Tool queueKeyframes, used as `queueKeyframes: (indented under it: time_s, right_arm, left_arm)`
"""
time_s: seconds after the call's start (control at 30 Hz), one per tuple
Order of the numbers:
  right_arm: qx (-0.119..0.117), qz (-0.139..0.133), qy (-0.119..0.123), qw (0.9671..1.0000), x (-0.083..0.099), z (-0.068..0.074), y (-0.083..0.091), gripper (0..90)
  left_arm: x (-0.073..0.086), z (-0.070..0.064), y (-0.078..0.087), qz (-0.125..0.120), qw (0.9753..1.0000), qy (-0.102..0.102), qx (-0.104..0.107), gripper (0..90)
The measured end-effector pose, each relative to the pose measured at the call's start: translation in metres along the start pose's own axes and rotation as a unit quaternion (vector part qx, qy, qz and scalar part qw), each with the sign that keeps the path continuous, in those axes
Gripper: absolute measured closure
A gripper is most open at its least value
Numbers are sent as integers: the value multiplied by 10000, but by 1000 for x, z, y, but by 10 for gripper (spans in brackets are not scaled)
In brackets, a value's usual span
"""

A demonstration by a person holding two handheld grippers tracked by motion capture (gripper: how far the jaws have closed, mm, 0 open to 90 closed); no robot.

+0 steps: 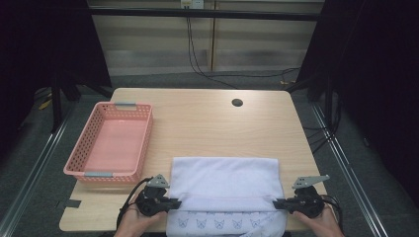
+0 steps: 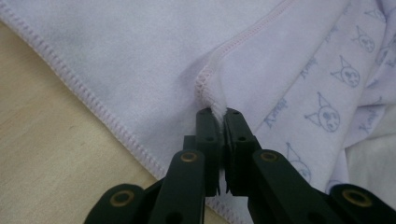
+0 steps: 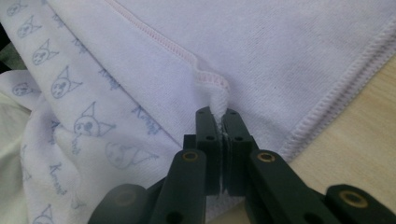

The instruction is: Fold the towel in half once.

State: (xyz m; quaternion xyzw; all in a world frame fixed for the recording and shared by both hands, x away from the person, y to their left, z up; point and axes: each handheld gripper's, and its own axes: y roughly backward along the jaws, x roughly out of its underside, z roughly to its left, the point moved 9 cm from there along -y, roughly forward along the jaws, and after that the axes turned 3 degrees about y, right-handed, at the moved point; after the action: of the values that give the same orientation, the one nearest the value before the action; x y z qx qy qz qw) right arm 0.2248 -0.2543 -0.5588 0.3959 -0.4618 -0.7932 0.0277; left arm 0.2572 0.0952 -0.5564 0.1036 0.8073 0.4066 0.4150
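Left hand-held gripper (image 1: 174,203) and right hand-held gripper (image 1: 277,202) are each pinching a hemmed corner of the lilac towel (image 1: 225,178), which is lying between them on the counter (image 1: 207,123)'s near edge.

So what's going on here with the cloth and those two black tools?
A person is folding a pale lilac towel with a printed cat-face pattern at the near edge of a light wooden table. The left gripper and the right gripper each have their jaws shut on a stitched corner of the towel, one at each end of its near fold. Part of the towel hangs over the table's front edge. A pink perforated plastic basket sits empty to the left, apart from the towel.
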Motion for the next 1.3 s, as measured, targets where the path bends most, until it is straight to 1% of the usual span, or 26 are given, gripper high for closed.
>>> queueKeyframes:
  time_s: [0.03, 0.1, 0.17, 0.2, 0.37, 0.43, 0.5, 0.53, 0.6, 0.63, 0.67, 0.7, 0.73, 0.77, 0.8, 0.83, 0.9, 0.93, 0.97, 1.0, 1.03, 1.07, 1.1, 1.2, 1.27, 1.3]
  right_arm:
    - [-10, -6, 7, 10000, 0, -1, 0, 879]
    - [8, -56, -43, 10000, -2, -6, -1, 880]
    - [105, -94, -57, 9999, -7, -14, -2, 879]
    - [124, -115, -157, 9997, -10, -18, -3, 879]
    - [334, -172, -200, 9991, -22, -37, -8, 879]
    - [424, -223, -239, 9986, -28, -46, -9, 878]
    - [491, -257, -257, 9981, -33, -55, -11, 879]
    - [539, -263, -211, 9980, -36, -60, -12, 879]
    - [608, -278, -251, 9974, -43, -68, -15, 879]
    - [644, -289, -227, 9972, -47, -73, -17, 879]
    - [690, -286, -211, 9970, -51, -78, -18, 879]
    - [715, -306, -219, 9967, -55, -82, -20, 879]
    - [746, -295, -267, 9964, -58, -87, -21, 879]
    - [754, -309, -262, 9963, -62, -91, -23, 879]
    - [757, -306, -265, 9963, -66, -95, -25, 879]
    - [760, -340, -257, 9962, -69, -99, -27, 879]
    - [802, -305, -314, 9958, -76, -106, -30, 879]
    - [792, -339, -300, 9958, -80, -110, -32, 878]
    - [763, -344, -327, 9960, -83, -113, -34, 878]
    - [748, -388, -312, 9960, -86, -118, -35, 878]
    - [744, -394, -351, 9958, -88, -122, -36, 878]
    - [737, -393, -359, 9959, -91, -125, -38, 878]
    - [766, -394, -334, 9957, -95, -128, -39, 878]
    - [827, -420, -349, 9951, -105, -136, -45, 878]
    - [855, -445, -371, 9946, -112, -142, -49, 878]
    - [864, -484, -398, 9943, -115, -146, -51, 878]
  left_arm:
    - [-1, 1, -1, -3, 9999, -45, -113, 866]
    - [-6, 3, -4, -51, 9996, -184, -230, 867]
    - [-11, 8, -7, -76, 9998, -101, -172, 869]
    - [-15, 12, -8, -87, 9998, -45, -173, 870]
    - [-40, 31, -20, -121, 9992, -142, -342, 870]
    - [-50, 39, -25, -139, 9992, -131, -352, 869]
    - [-60, 45, -31, -121, 9985, -219, -491, 869]
    - [-65, 50, -33, -128, 9977, -268, -605, 869]
    - [-76, 59, -38, -167, 9969, -214, -742, 869]
    - [-81, 64, -40, -151, 9968, -208, -760, 868]
    - [-85, 69, -42, -156, 9970, -154, -740, 869]
    - [-90, 74, -44, -201, 9968, -87, -773, 869]
    - [-94, 78, -45, -166, 9962, -141, -843, 869]
    - [-98, 81, -47, -184, 9956, -208, -899, 869]
    - [-101, 84, -48, -205, 9948, -197, -978, 869]
    - [-104, 87, -50, -196, 9949, -173, -970, 869]
    - [-109, 94, -51, -182, 9941, -112, -1066, 868]
    - [-112, 96, -52, -182, 9938, -50, -1097, 869]
    - [-114, 99, -53, -184, 9938, -84, -1094, 869]
    - [-116, 101, -53, -186, 9938, -25, -1099, 869]
    - [-118, 103, -54, -158, 9935, -45, -1124, 868]
    - [-120, 106, -55, -186, 9933, -34, -1139, 869]
    - [-123, 109, -55, -182, 9934, -8, -1132, 868]
    - [-131, 120, -57, -154, 9918, -2, -1265, 868]
    - [-137, 127, -58, -133, 9914, -12, -1301, 866]
    - [-140, 131, -60, -204, 9908, 27, -1336, 866]
